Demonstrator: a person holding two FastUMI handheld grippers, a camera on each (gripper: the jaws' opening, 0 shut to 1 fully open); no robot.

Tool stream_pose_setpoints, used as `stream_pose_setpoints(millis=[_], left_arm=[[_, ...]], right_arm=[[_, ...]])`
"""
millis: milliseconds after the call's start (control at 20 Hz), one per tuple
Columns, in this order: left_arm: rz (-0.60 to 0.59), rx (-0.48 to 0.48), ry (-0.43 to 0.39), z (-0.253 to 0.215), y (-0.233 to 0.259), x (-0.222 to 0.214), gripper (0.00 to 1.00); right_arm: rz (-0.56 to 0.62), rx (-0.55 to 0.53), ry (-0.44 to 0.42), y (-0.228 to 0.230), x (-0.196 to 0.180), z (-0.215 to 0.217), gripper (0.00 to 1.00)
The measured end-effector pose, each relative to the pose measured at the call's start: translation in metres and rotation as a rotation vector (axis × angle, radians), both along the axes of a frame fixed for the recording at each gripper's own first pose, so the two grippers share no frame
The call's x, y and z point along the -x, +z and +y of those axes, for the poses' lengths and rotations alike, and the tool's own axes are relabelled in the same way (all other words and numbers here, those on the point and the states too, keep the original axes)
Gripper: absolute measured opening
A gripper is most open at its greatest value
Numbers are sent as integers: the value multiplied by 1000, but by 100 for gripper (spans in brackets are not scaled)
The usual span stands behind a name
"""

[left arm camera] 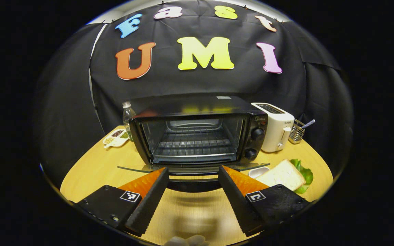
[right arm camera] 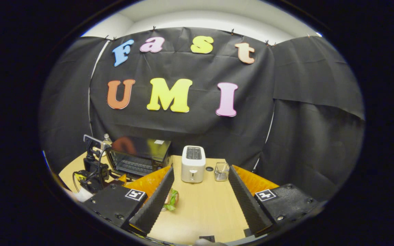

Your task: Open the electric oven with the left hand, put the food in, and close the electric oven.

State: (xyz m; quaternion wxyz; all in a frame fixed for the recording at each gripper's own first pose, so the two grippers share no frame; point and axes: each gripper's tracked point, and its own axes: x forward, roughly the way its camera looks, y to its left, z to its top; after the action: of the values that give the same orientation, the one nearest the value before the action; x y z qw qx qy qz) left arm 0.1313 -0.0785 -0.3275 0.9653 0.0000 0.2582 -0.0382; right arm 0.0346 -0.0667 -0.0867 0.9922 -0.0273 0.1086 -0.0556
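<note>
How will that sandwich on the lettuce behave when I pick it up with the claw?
The sandwich looks like soft white bread, so it will likely squash and sag if pinched hard. The lettuce lies loose under it and may slide or stay behind. It seems light, so a gentle grip across the flat faces should probably do.

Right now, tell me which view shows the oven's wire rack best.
The left gripper view: the oven faces it with the door down, so the wire rack shows clearly. In the right gripper view the oven sits far off at an angle, its rack barely distinguishable.
</note>
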Motion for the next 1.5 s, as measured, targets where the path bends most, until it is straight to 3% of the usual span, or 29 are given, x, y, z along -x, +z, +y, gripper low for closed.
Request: stream_pose_setpoints(millis=[400, 450, 500, 600, 800, 1050, 1300, 1350, 1500], left_arm=[[172, 12, -27, -9, -64, 38, 93], [194, 15, -28, -10, -71, 40, 100], [222, 12, -29, -11, -80, 41, 93], [270, 16, -26, -13, -93, 43, 93], [259, 1, -39, -13, -91, 43, 93], [164, -13, -51, -5, -49, 45, 93], [7, 10, 3, 20, 44, 58, 93], [-23, 13, 20, 28, 65, 62, 93], [-107, 41, 48, 40, 125, 73, 93]], right_arm=[[29, 9, 5, -11, 6, -2, 100], [31, 13, 4, -12, 7, -4, 100], [35, 15, 1, -13, 7, -6, 100], [44, 14, 0, -17, 7, -9, 100], [74, -4, 9, -32, 1, -13, 100], [109, -56, 65, -60, -24, -8, 100], [208, -137, 157, -130, -55, 8, 100], [226, -168, 178, -144, -62, 12, 96], [302, -264, 230, -193, -79, 23, 100]])
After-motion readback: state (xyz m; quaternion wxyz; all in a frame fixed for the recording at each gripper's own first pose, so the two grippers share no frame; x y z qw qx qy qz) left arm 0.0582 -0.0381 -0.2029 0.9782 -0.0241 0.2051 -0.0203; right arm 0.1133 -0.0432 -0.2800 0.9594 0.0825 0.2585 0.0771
